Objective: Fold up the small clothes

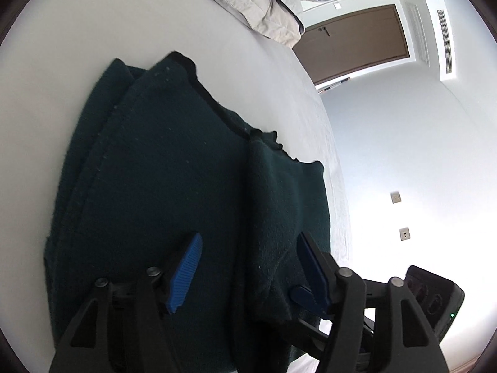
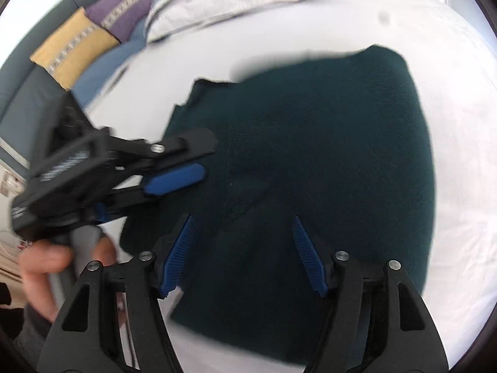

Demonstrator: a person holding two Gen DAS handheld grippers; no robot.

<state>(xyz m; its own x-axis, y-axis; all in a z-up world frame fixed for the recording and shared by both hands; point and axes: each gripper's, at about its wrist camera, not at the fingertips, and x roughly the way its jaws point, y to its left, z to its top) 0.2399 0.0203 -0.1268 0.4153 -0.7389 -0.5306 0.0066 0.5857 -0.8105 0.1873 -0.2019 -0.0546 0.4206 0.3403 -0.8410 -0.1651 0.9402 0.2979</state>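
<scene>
Left wrist view: the dark green garment (image 1: 174, 186) lies folded on the white bed (image 1: 62, 46), filling the centre and lower left of the frame, with a stitched edge along its left side and a black-trimmed edge at upper right. The left tool (image 1: 245, 267) stands released at the bottom of the frame, its blue pads (image 1: 184, 275) apart above the cloth and gripping nothing. Part of the right tool (image 1: 435, 298) shows at lower right. Folded pale bedding (image 1: 257, 3) lies at top centre; a brown door (image 1: 351, 43) is at upper right.

Right wrist view: the garment (image 2: 310, 171) occupies the centre. The right tool (image 2: 242, 255) is released at the bottom, blue pads (image 2: 178, 256) spread over the cloth with nothing clasped. At left, blurred, the left tool (image 2: 174, 180) reaches over the garment's edge, carried by a hand (image 2: 46, 267) at lower left. A yellow cushion (image 2: 71, 52) and a purple cushion (image 2: 121, 12) sit at upper left.
</scene>
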